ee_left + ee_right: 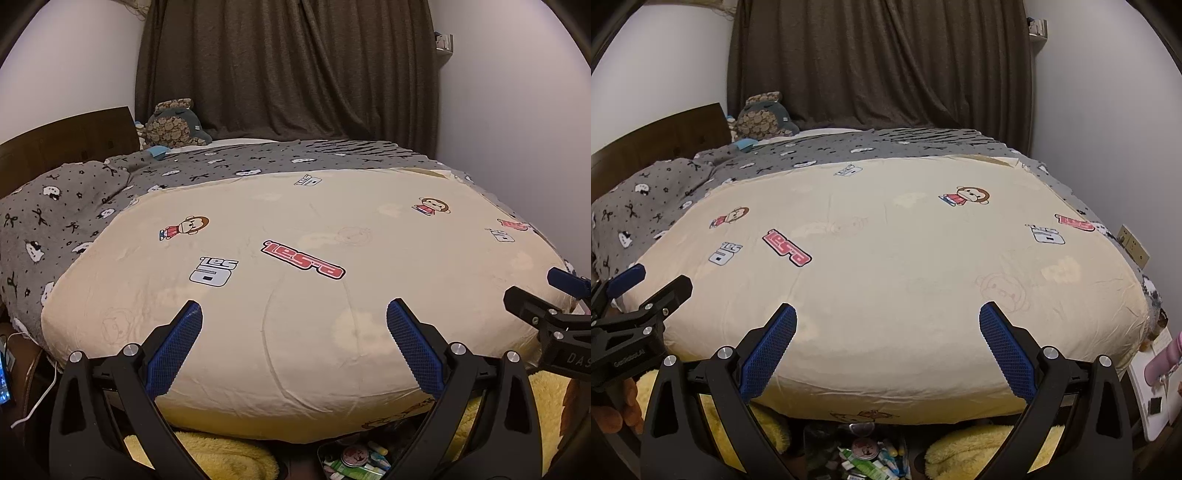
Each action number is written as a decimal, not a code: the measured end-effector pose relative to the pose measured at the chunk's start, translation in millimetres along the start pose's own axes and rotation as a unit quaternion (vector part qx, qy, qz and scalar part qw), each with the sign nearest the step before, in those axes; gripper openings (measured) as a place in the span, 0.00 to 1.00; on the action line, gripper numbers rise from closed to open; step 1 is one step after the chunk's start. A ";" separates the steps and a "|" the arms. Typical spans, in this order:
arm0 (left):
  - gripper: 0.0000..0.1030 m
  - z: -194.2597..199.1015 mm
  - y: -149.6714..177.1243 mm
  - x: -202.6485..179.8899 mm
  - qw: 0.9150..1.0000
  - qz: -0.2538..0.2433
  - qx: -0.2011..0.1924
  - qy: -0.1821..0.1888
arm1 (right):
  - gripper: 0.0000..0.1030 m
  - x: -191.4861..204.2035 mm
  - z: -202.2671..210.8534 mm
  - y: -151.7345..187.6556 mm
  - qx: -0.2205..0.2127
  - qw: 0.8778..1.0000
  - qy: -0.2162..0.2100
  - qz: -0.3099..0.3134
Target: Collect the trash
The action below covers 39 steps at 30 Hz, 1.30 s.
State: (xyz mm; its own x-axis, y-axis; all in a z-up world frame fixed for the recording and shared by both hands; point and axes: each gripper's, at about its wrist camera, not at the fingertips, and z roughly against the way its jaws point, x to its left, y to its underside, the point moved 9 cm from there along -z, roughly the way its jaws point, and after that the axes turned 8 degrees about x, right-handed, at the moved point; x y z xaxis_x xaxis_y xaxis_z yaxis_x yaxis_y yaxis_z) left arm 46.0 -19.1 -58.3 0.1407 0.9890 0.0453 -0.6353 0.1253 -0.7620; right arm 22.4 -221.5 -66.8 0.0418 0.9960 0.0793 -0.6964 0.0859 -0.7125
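Left gripper (294, 314) and right gripper (887, 314) — both are held spread wide, nothing gripped, above a cream quilt (295, 295). Small trash items (866, 459) are seen below the bed's foot — between yellow fleece (979, 450).

The container of small items (354, 463) under the bed's foot is cut by the bottom edge, its contents too small to identify; the pink object (1167, 360) is cropped at right.
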 end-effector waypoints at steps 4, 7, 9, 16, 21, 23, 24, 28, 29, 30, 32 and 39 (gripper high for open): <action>0.92 -0.2 -0.7 2.7 1.000 0.002 -0.001 -0.002 | 0.96 1.0 0.6 -0.5 -0.001 1.000 0.001 0.001; 0.92 0.0 -1.6 4.9 1.000 0.005 -0.002 -0.003 | 0.96 -0.5 1.0 -0.7 -0.003 1.000 0.002 -0.002; 0.92 -0.2 -2.1 6.0 1.000 0.007 -0.002 -0.004 | 0.96 -0.5 1.1 -0.7 -0.004 1.000 0.003 -0.003; 0.92 1.6 -3.5 5.2 1.000 0.007 -0.006 -0.002 | 0.96 1.7 1.7 -0.8 -0.004 1.000 -0.001 0.002; 0.92 1.9 -3.3 4.3 1.000 0.006 -0.006 -0.001 | 0.96 4.2 2.6 0.1 -0.005 1.000 -0.003 0.001; 0.92 2.5 -3.3 4.2 1.000 0.006 -0.007 -0.001 | 0.96 4.8 3.5 -0.1 -0.007 1.000 -0.003 0.001; 0.92 2.4 -3.2 4.2 1.000 0.006 -0.007 -0.001 | 0.96 5.3 3.9 -0.3 -0.007 1.000 -0.003 0.000; 0.92 2.4 -3.3 4.5 1.000 0.007 -0.007 0.000 | 0.96 5.7 3.9 -1.0 -0.008 1.000 -0.003 -0.002; 0.92 3.1 -3.0 4.6 1.000 0.007 -0.007 0.001 | 0.96 6.2 4.2 -0.9 -0.008 1.000 -0.004 -0.002; 0.92 3.1 -3.2 3.8 1.000 0.006 -0.006 0.001 | 0.96 6.5 4.1 -1.1 -0.009 1.000 -0.004 -0.002; 0.92 3.1 -3.5 2.6 1.000 0.006 -0.006 0.002 | 0.96 6.3 3.5 -1.5 -0.009 1.000 -0.005 -0.002; 0.92 3.3 -3.5 2.0 1.000 0.006 -0.006 0.002 | 0.96 6.0 3.5 -1.5 -0.008 1.000 -0.004 -0.003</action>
State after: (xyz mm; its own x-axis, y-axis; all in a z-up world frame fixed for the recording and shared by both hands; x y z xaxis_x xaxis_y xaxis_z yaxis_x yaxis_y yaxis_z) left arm 46.0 -17.3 -53.4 0.1370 0.9900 0.0335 -0.6280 0.1130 -0.7700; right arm 21.2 -215.8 -62.8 0.0394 0.9952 0.0891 -0.6844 0.0919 -0.7233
